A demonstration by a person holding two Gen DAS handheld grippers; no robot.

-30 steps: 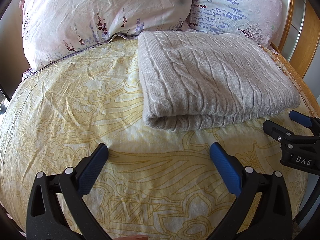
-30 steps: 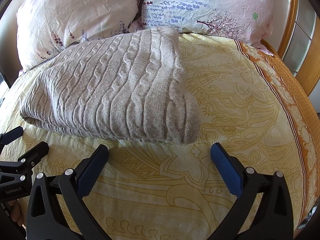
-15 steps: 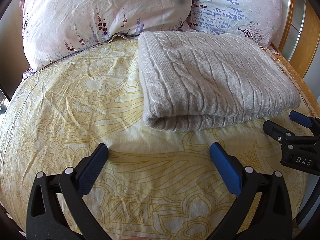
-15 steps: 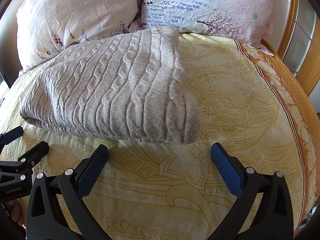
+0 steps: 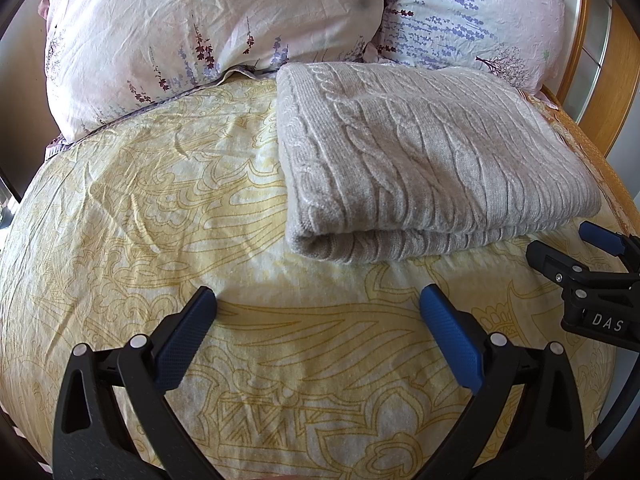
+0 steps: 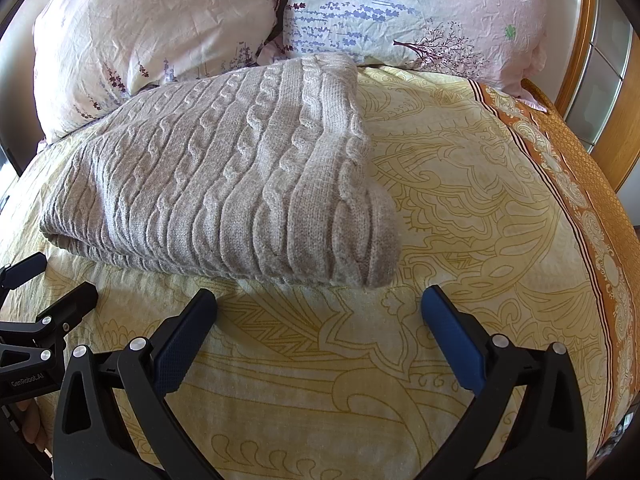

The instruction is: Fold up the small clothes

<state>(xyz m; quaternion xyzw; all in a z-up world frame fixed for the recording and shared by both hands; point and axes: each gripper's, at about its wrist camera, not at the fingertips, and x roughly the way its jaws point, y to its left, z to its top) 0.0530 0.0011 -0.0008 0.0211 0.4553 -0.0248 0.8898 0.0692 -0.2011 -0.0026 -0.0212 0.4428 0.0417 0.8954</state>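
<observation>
A beige cable-knit sweater (image 5: 420,160) lies folded into a thick rectangle on the yellow patterned bedspread (image 5: 160,220), its far edge against the pillows. My left gripper (image 5: 318,320) stands open just short of the sweater's near left corner, nothing between its blue pads. In the right wrist view the same sweater (image 6: 224,176) fills the left half, and my right gripper (image 6: 320,320) is open in front of its near right corner, touching nothing. Each gripper shows at the edge of the other's view: the right gripper (image 5: 572,256) and the left gripper (image 6: 44,292).
Two floral pillows (image 5: 200,28) (image 5: 472,12) lean at the head of the bed. A wooden headboard (image 6: 580,60) curves along the right. An orange border strip (image 6: 580,168) runs down the bedspread's right side. Bare bedspread (image 6: 460,200) lies to the sweater's right.
</observation>
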